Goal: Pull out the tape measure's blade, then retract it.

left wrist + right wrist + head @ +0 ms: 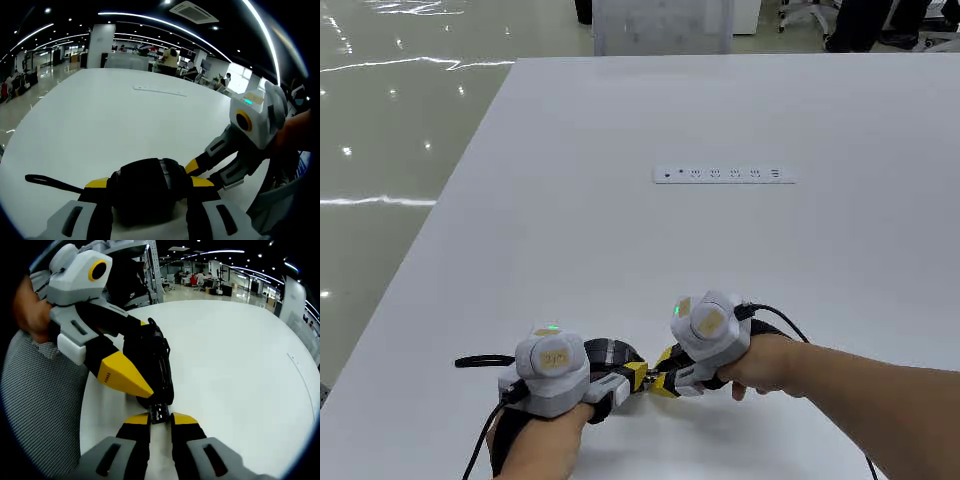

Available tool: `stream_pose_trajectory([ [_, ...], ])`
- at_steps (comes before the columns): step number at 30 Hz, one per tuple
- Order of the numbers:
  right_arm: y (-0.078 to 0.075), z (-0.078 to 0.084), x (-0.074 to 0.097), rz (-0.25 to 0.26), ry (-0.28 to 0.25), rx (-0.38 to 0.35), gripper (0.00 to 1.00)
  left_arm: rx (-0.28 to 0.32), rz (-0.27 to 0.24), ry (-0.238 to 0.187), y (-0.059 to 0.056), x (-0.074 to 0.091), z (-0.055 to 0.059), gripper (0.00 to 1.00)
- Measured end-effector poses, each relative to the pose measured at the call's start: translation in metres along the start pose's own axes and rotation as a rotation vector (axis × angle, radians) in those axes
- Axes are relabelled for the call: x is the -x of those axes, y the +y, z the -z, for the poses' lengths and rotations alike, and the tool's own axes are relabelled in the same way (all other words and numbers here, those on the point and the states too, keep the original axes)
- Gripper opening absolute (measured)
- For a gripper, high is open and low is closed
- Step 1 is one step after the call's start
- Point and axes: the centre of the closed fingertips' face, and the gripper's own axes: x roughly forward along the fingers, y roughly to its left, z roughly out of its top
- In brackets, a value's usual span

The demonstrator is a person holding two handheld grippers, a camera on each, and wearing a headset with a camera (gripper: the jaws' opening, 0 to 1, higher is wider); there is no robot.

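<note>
Clamping the black tape measure [145,200] between its jaws, the left gripper [150,182] holds the case; the right gripper [160,419], facing it, closes narrowly on the blade tip [159,412] at the case's mouth.

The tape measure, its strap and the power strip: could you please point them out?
tape measure [145,190], left gripper view, black case middle.
strap [50,182], left gripper view, mid-length.
power strip [723,174], head view, centre.
</note>
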Motion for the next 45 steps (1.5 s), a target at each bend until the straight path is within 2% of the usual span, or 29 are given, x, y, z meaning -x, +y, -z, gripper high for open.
stream_pose_trajectory([
  [13,0.001,-0.004,-0.004,-0.007,0.010,0.054,0.14,-0.003,0.000,0.000,0.000,0.000,0.000,0.56],
  [19,0.002,-0.007,-0.007,-0.018,0.064,0.127,0.15,-0.006,-0.001,0.000,0.000,0.000,0.000,0.56],
  [27,0.002,-0.006,-0.007,-0.026,0.060,0.162,0.14,-0.004,-0.001,-0.001,0.000,0.000,0.000,0.56],
  [33,0.002,-0.005,-0.007,-0.024,0.059,0.151,0.14,-0.002,-0.001,-0.001,0.000,0.000,0.000,0.57],
  [35,0.003,-0.005,-0.008,-0.022,0.067,0.174,0.14,-0.008,0.008,0.020,-0.001,0.000,0.000,0.57],
  [38,0.002,-0.006,-0.008,-0.017,0.069,0.163,0.15,-0.030,0.016,0.046,-0.001,0.001,-0.001,0.57],
  [40,0.002,-0.006,-0.007,-0.008,0.069,0.148,0.15,-0.132,0.018,0.044,-0.002,0.003,-0.006,0.57],
  [41,0.002,-0.006,-0.008,-0.003,0.069,0.147,0.15,-0.153,0.022,0.041,-0.003,0.004,-0.008,0.57],
  [45,0.002,-0.006,-0.004,0.037,0.063,0.129,0.18,-0.154,0.105,0.069,-0.008,0.010,-0.007,0.61],
])
